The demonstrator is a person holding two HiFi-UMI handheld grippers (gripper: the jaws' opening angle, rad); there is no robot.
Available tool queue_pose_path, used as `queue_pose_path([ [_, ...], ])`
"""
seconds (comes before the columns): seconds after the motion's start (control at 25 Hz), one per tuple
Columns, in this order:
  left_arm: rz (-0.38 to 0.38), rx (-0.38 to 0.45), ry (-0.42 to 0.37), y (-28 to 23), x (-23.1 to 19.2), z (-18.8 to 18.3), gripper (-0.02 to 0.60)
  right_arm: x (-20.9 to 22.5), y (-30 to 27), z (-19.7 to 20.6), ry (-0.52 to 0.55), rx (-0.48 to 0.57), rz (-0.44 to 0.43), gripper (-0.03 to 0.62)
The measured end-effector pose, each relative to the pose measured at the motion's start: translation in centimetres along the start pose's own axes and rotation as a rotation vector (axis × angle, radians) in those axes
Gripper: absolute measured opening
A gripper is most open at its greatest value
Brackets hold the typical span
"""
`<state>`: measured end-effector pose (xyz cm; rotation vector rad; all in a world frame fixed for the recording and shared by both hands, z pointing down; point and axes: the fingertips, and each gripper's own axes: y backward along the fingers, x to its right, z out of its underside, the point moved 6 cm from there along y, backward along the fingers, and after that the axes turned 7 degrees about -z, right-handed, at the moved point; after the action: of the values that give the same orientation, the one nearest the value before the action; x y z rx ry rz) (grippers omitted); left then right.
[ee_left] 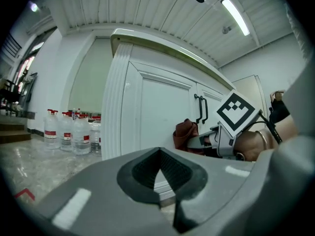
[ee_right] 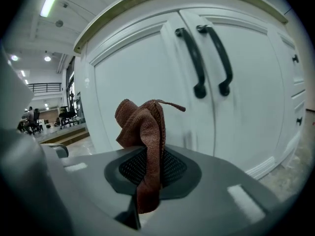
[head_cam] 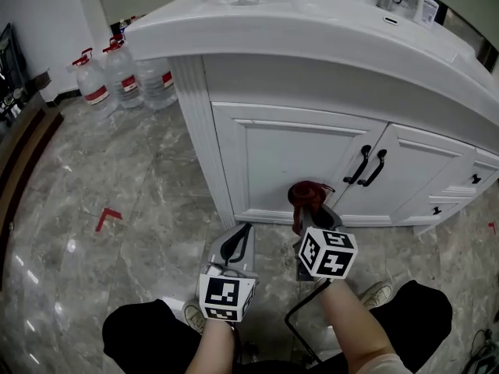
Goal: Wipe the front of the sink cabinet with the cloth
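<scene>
A reddish-brown cloth (head_cam: 306, 196) (ee_right: 143, 132) (ee_left: 186, 134) is bunched in my right gripper (head_cam: 310, 223) (ee_right: 147, 178), which is shut on it low in front of the white sink cabinet (head_cam: 300, 150). The cloth sits close to the left door (ee_right: 142, 82), just left of the two black handles (head_cam: 366, 167) (ee_right: 209, 60); I cannot tell whether it touches the door. My left gripper (head_cam: 236, 244) (ee_left: 160, 173) is shut with nothing in it, near the floor by the cabinet's fluted left corner (ee_left: 115, 107).
Several large water bottles (head_cam: 117, 76) (ee_left: 69, 132) stand on the marble floor (head_cam: 93, 201) left of the cabinet. Drawers with small black knobs (head_cam: 474, 179) are at the right. A soap bottle (head_cam: 427, 6) and tap stand on the countertop. My shoes (head_cam: 376, 293) are below.
</scene>
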<state>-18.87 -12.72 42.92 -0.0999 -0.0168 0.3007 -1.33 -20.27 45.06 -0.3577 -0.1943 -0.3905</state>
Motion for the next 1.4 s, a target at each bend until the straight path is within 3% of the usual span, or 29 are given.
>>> queue_pose_path([
  [0.36,-0.115,-0.022,0.021,2.5,-6.0,1.2,0.0,-9.0,-6.4,4.1,0.046,-0.078,-0.163,0.075],
  [0.68,-0.172,-0.032,0.056,3.5,-9.3,2.3,0.0,-12.7,-10.2,5.8,0.032,-0.112,-0.224,0.075],
  [1.0,-0.13,-0.045,0.036,2.5,-8.0,2.4,0.0,-10.3,-9.8,5.7,0.019,-0.116,-0.183,0.077],
  [1.4,-0.078,-0.065,0.019,0.5,-5.0,2.6,0.0,-2.8,-6.5,5.1,-0.037,-0.1,-0.049,0.077],
])
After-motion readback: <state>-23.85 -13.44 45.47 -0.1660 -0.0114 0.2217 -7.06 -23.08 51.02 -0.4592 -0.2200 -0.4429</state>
